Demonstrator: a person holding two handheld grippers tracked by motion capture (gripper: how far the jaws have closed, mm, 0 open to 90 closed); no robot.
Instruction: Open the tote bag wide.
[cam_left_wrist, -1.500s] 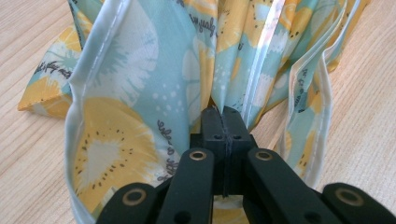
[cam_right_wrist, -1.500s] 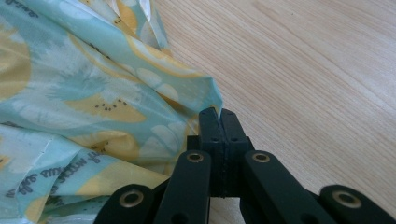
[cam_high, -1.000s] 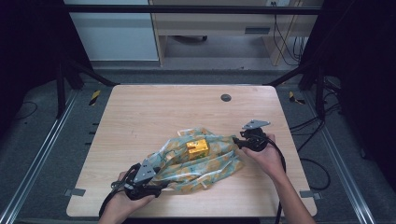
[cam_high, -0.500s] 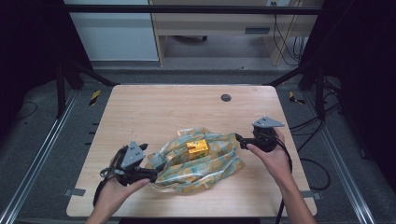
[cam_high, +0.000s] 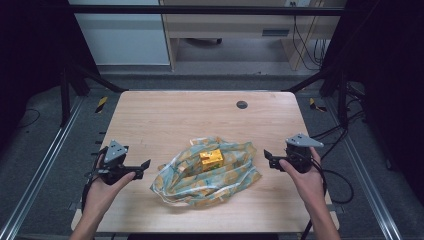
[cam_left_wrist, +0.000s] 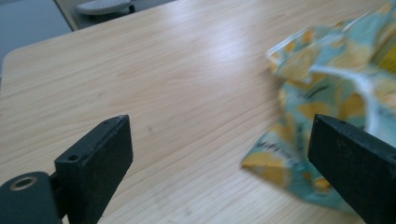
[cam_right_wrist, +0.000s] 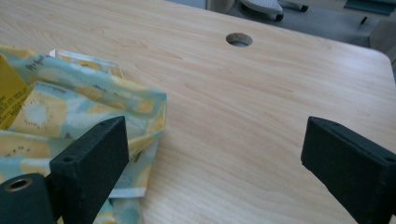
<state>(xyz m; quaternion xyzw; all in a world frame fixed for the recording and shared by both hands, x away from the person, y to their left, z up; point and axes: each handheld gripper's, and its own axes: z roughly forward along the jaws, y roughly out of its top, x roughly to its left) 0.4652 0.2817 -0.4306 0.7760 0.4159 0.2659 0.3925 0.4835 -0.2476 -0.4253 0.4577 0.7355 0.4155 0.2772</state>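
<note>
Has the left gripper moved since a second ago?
Yes. The left gripper has drawn away from the patterned cloth toward the table's left edge, its jaws opening with nothing between them.

In the right gripper view, the yellow box (cam_right_wrist: 8, 95) is cut off by the frame's nine o'clock edge, its print too small to read. In the left gripper view, the patterned cloth (cam_left_wrist: 322, 88) is blurred and runs off at three o'clock.

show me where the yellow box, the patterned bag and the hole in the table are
box (cam_high: 211, 158), high view, on its top face.
bag (cam_high: 235, 175), high view, on its right half, beside the box.
hole (cam_right_wrist: 239, 39), right gripper view, on its dark middle.
</note>
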